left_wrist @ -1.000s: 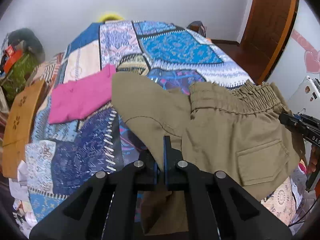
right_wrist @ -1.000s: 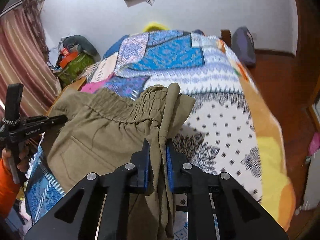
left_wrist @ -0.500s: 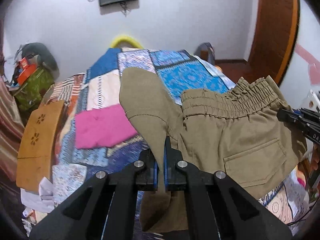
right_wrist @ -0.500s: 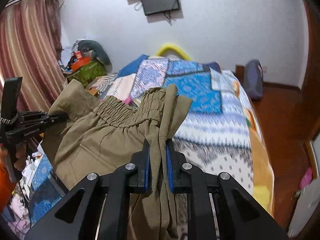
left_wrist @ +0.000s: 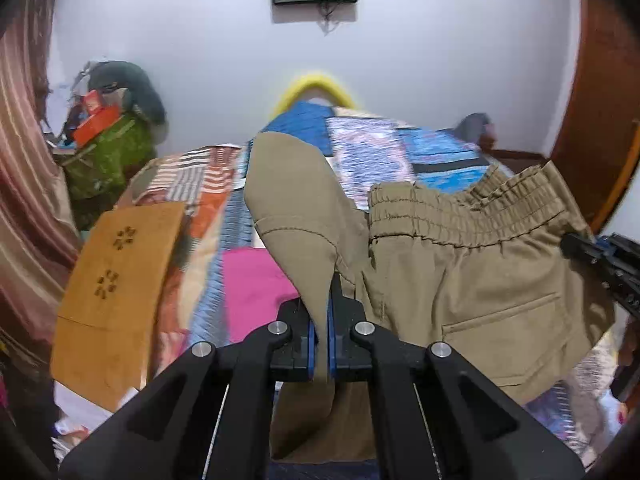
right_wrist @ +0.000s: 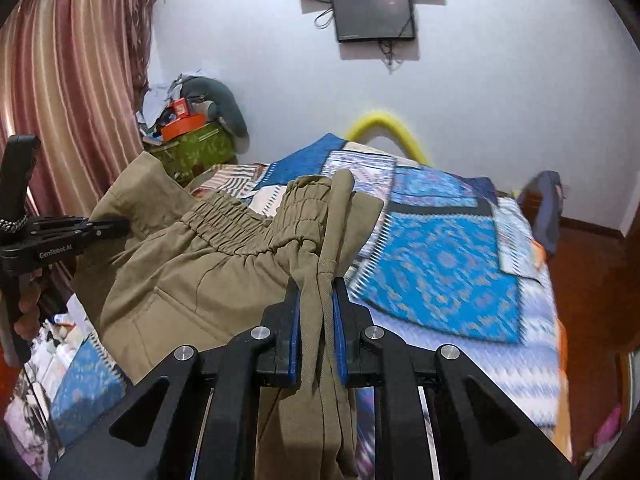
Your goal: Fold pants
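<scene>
The left gripper [left_wrist: 319, 336] is clamped on a fold of the khaki pants [left_wrist: 460, 276], and the right gripper [right_wrist: 317, 320] pinches bunched cloth at the waistband's other end. The pants hang stretched between them above the patchwork bedspread [right_wrist: 436, 264]. Beyond, a pink cloth [left_wrist: 256, 292], probably a garment, lies on the bed.

A bed [left_wrist: 372, 148] reaches toward the far white wall, covered by a patchwork quilt [right_wrist: 440, 264] of blue, white, orange and striped panels. A folded pink cloth [left_wrist: 252, 284] lies flat on the quilt near its left side. At the head end a yellow curved thing [right_wrist: 384, 122] rises just behind the quilt's edge
</scene>
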The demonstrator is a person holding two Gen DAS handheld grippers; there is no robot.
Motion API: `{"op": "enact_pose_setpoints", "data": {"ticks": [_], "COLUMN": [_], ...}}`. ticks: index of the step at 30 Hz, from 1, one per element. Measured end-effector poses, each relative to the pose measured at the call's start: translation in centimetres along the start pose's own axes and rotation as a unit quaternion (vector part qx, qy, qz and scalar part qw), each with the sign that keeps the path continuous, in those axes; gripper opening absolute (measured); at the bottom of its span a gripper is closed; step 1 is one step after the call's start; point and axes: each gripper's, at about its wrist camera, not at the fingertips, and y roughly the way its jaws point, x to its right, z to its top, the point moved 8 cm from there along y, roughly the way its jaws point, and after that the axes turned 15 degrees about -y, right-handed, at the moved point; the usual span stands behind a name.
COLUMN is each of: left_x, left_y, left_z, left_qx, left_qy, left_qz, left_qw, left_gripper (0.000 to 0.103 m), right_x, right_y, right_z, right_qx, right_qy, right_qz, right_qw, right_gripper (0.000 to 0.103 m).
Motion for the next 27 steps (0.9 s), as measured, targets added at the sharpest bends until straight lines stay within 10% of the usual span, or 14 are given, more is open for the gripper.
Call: {"op": "enact_pose_setpoints", "data": {"ticks": [16,27], "left_x": [-8.9,-14.2], "left_y": [20.1,18.1], "left_z": [-3.0,-5.1], "left_qx": [-0.122,-0.119], "left_qy": [-0.042,-0.052], "left_qz": [0.063,0.1], "left_qw": [0.9896,0.9864], "left_gripper": [0.006,0.018], "right_x": [-1.5,-0.4], "right_y": [17.1,15.3], "right_z": [-2.8,-3.9], "right_qx": [-0.115,-0.16], "right_qy": [-0.013,-0.065], "right_qz": [0.022,-0.019], "right_qw": [0.993,0.985], "right_gripper": [0.013,0.045]}}
